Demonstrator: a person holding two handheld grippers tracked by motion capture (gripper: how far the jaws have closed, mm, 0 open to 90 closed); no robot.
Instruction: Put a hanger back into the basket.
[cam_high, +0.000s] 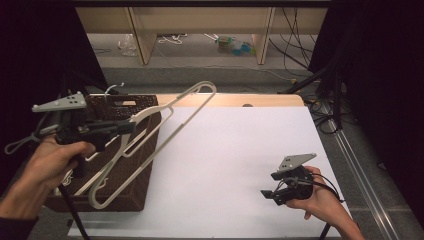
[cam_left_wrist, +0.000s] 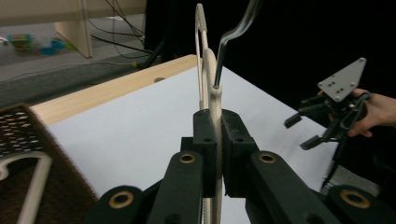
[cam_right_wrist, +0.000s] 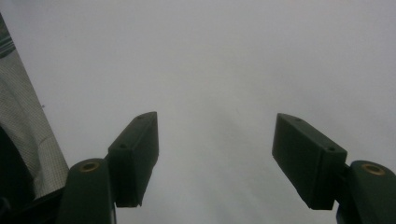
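A cream plastic clothes hanger (cam_high: 165, 117) with a metal hook (cam_high: 114, 89) hangs in the air over the left of the table. My left gripper (cam_high: 131, 126) is shut on its neck, just below the hook. In the left gripper view the pads (cam_left_wrist: 205, 140) pinch the hanger (cam_left_wrist: 215, 100) edge-on, and the metal hook (cam_left_wrist: 236, 28) rises above them. A second cream hanger (cam_high: 107, 187) lies in the brown woven basket (cam_high: 127, 192) beneath. My right gripper (cam_high: 267, 195) stands open low over the white table top (cam_high: 230, 165) at the right, with nothing between its fingers (cam_right_wrist: 135, 156).
The basket stands at the table's left edge. The wooden table edge (cam_high: 260, 100) runs along the far side. Cables (cam_high: 325, 110) trail on the floor to the right, and shelf legs (cam_high: 142, 42) stand beyond the table.
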